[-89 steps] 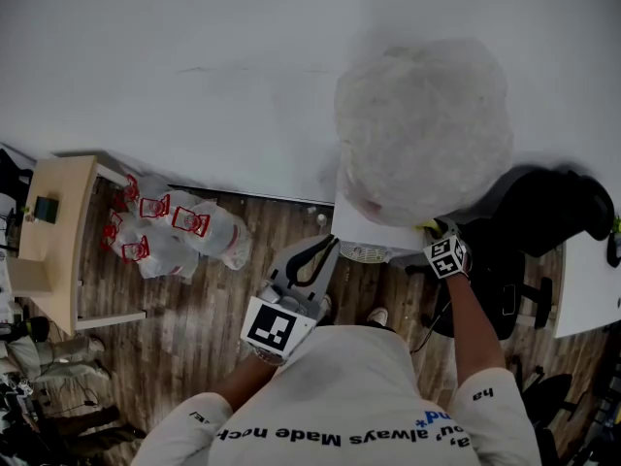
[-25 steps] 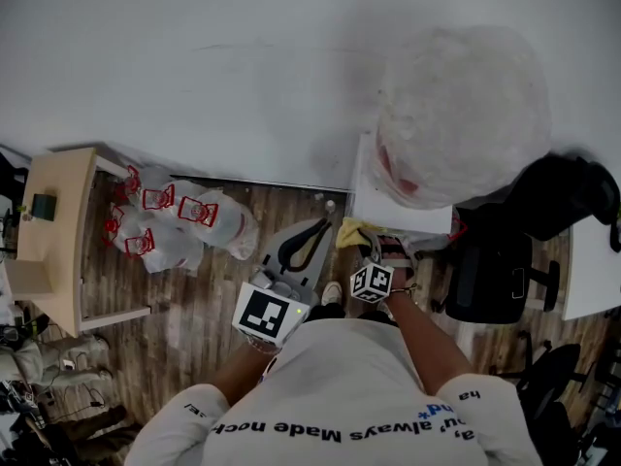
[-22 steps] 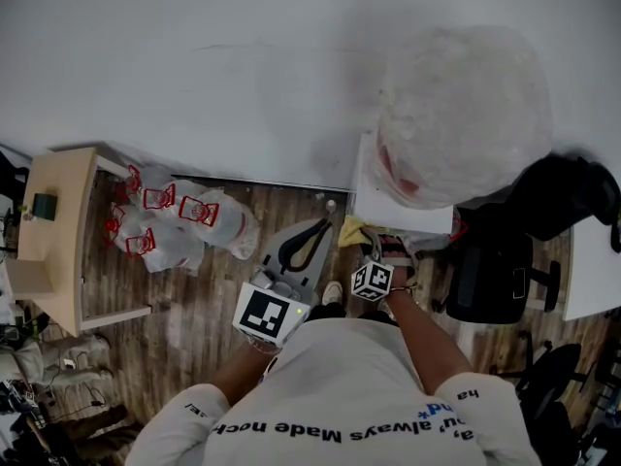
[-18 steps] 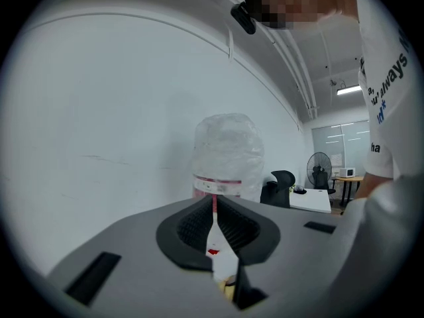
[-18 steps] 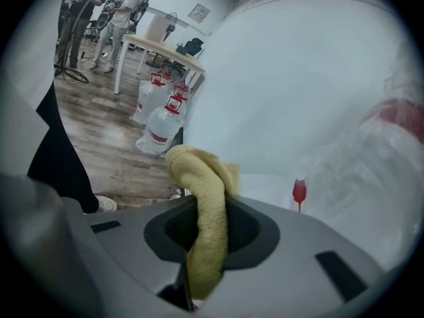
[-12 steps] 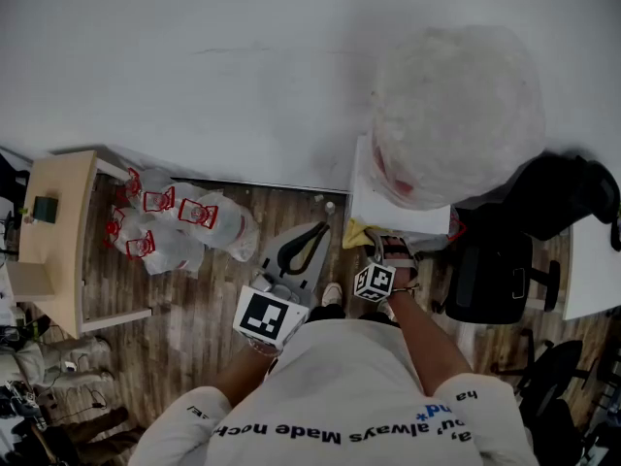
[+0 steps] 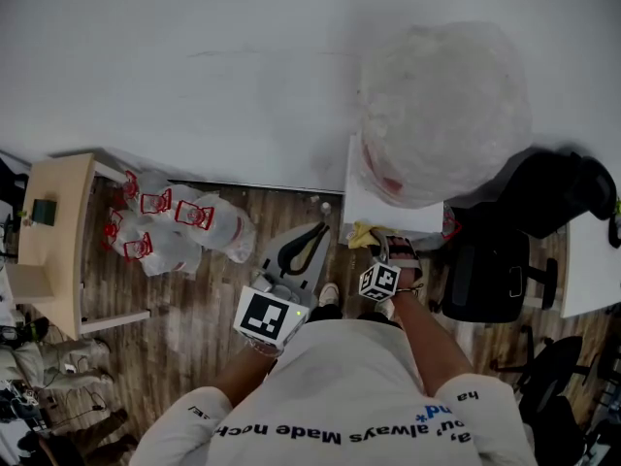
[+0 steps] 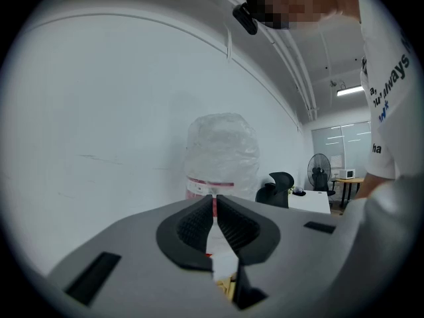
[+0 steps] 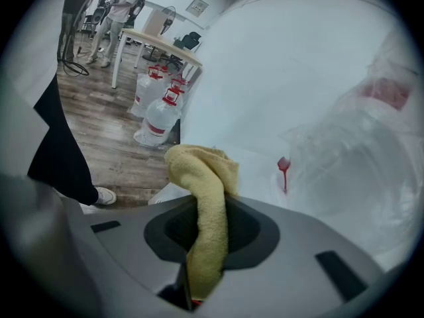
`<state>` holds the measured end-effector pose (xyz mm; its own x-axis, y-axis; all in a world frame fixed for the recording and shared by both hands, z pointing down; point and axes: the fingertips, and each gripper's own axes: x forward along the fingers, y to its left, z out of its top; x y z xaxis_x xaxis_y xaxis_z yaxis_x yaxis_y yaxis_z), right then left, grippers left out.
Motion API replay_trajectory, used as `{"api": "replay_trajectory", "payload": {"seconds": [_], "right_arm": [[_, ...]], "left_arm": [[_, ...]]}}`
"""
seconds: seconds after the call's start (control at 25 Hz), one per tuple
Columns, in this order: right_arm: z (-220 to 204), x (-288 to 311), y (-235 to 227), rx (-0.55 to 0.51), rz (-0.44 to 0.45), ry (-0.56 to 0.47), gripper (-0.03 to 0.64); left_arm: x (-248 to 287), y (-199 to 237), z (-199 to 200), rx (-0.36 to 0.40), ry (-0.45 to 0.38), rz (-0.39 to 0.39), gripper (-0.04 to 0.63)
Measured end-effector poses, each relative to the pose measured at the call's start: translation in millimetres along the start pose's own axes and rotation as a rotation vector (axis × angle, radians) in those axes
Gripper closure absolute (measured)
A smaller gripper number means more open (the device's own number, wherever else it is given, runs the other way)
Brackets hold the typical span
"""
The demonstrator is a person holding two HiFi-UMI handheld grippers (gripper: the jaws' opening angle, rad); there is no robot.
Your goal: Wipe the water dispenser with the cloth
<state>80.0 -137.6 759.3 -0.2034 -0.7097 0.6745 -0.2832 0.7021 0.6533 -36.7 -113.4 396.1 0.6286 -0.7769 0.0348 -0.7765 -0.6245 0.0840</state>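
My right claw (image 9: 211, 225) clamps the yellow cloth (image 9: 202, 171), with the water dispenser (image 7: 386, 212) just ahead of it; my left claw (image 8: 214, 212) is closed, empty. I should press flat, wiping slowly.

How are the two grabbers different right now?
The right gripper pinches a yellow cloth; the left gripper pinches nothing, its jaws together. The right gripper is close by the water dispenser; the left gripper hangs off to its side. Both are grey and carry a marker cube.
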Motion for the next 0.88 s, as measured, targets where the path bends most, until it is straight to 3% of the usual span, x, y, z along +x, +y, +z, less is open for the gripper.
{"api": "replay_trajectory", "payload": {"seconds": [0.72,0.88], "right_arm": [[-59,-18,-14,0.036,-0.025,0.058,0.54],[-69,-22,-18,0.038,-0.028,0.066,0.54]], "left_arm": [[13,-27,7,0.011,-0.028,-0.019,0.559],[15,-32,3,0.004,-0.001,-0.021,0.56]]}}
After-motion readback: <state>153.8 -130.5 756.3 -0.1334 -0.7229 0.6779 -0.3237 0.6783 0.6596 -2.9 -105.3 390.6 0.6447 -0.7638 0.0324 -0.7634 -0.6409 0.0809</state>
